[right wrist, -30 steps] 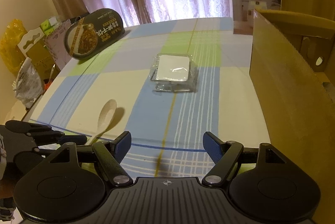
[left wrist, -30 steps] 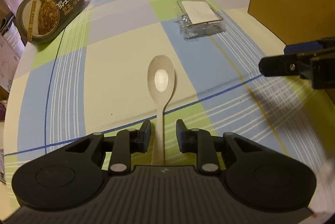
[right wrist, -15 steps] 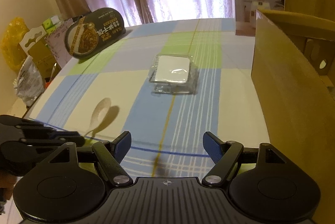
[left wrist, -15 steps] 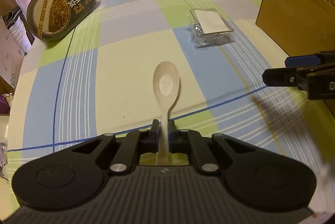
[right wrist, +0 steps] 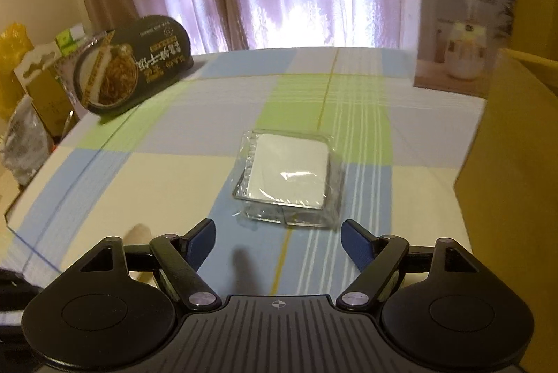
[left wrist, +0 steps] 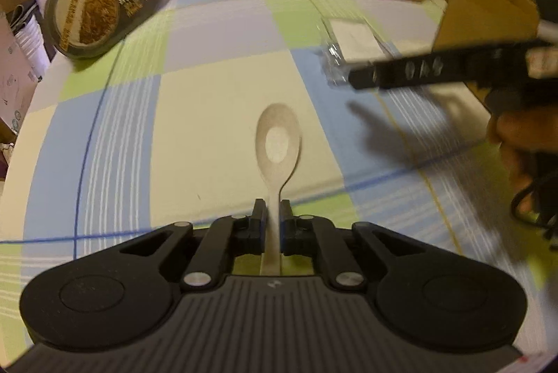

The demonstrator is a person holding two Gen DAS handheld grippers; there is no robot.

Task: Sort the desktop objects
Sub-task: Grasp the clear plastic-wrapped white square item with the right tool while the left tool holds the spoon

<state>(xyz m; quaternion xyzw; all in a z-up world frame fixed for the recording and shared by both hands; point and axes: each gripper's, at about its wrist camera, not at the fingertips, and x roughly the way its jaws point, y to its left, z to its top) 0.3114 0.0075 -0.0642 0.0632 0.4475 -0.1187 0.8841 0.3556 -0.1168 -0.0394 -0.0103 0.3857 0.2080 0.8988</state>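
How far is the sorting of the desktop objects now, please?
Nothing looks put away yet. In hand: the left gripper is shut on the handle of the pale beige plastic spoon. The right gripper, jaws open, points at the clear plastic square box, untouched. Left: that box and the dark oval noodle-meal tray, both outside the brown cardboard box.

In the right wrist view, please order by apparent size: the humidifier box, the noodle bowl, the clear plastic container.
1. humidifier box
2. noodle bowl and clear plastic container: they look about alike, so I do not rank them.

The container lies nearest the camera, so true sizes stay unsure.
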